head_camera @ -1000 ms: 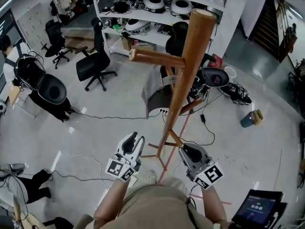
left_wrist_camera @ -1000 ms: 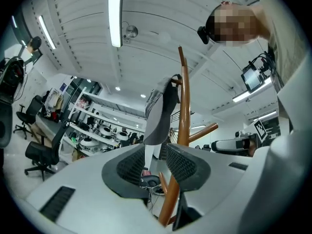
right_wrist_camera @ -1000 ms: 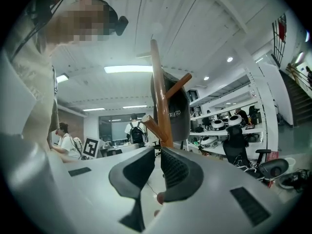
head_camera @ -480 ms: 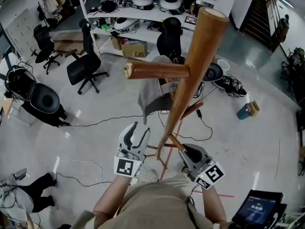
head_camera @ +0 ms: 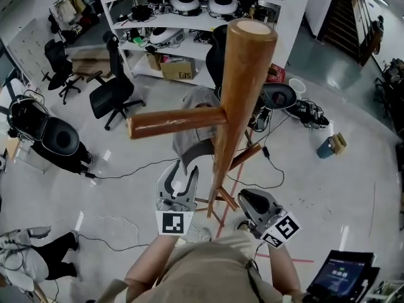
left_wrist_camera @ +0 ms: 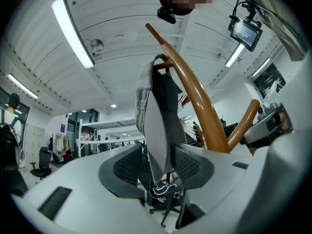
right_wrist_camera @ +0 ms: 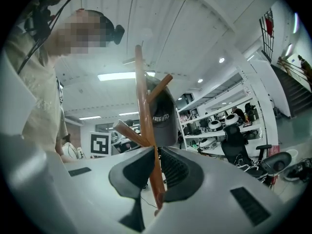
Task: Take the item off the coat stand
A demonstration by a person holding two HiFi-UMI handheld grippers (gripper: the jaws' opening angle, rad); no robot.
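A wooden coat stand rises in front of me, one peg pointing left. A grey cap hangs on a lower peg behind it. My left gripper is raised under the cap with its jaws opening. In the left gripper view the cap hangs with its brim down between the two pads, not pressed, at my left gripper. My right gripper stays low beside the stand's foot, jaws nearly together and holding nothing. From the right gripper I see the pole and the cap further off.
The stand's crossed feet sit on the floor just ahead. White shelves and office chairs stand behind. Cables trail over the floor. A tablet screen is at lower right, a blue container at right.
My left gripper has risen toward the cap and its jaws have spread wide. The stand's top has drawn closer in the head view. The right gripper has barely moved.
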